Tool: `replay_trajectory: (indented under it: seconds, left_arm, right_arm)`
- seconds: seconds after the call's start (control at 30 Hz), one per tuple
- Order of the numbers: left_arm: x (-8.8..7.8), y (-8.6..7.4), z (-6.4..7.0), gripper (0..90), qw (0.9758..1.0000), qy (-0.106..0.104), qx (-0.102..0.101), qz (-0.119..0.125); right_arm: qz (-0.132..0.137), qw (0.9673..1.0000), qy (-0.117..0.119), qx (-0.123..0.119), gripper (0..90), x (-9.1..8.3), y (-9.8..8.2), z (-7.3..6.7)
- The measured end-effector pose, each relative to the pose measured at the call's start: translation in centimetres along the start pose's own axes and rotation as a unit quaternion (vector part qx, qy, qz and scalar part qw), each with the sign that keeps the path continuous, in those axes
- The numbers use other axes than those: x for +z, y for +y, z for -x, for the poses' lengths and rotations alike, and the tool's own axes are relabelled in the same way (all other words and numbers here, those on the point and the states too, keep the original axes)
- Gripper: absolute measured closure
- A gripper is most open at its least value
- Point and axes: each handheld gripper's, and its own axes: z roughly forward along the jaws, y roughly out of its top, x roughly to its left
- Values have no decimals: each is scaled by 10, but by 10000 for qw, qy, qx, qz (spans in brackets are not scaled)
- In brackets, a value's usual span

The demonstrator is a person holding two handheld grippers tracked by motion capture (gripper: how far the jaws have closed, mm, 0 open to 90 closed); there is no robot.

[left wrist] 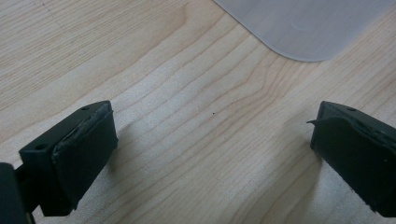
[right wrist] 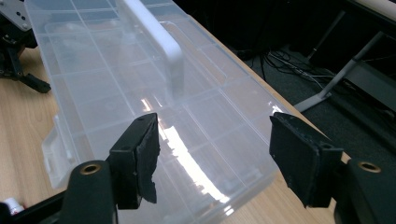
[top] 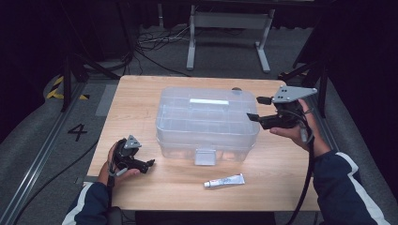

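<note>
Dim room, glare on clear box (right wrist: 187, 154).

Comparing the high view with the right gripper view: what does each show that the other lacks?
High view alone: the whole wooden table, the right gripper in its hand, the number 4 on the floor. Right gripper view alone: its own open jaws close up, nothing between them. Shared: the clear plastic box with its white handle, the left gripper, the white tube.

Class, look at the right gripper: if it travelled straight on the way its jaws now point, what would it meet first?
Most likely the clear plastic box: the right gripper, jaws open and empty, aims at its lid, though depth is uncertain.
</note>
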Motion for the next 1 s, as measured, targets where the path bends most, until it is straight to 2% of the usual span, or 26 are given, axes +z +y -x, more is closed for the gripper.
replay_trajectory:
  seconds: [0.1,0.33,0.6,0.73,1.0]
  left_arm:
    - [0,0,0,7,10000,0,2,-1]
    - [0,0,1,5,10000,32,-29,-12]
    - [0,0,1,5,10000,34,-35,-10]
    - [0,0,1,5,10000,33,-32,-8]
    - [0,0,1,5,10000,53,-49,-14]
  right_arm:
    - [-85,9999,75,-76,344,10,7,-1]
    - [-292,9993,217,-63,362,35,16,3]
    - [-296,9987,419,-59,408,49,25,3]
    - [-459,9977,482,-121,429,58,28,-3]
    - [-558,9969,516,-189,506,70,32,-7]
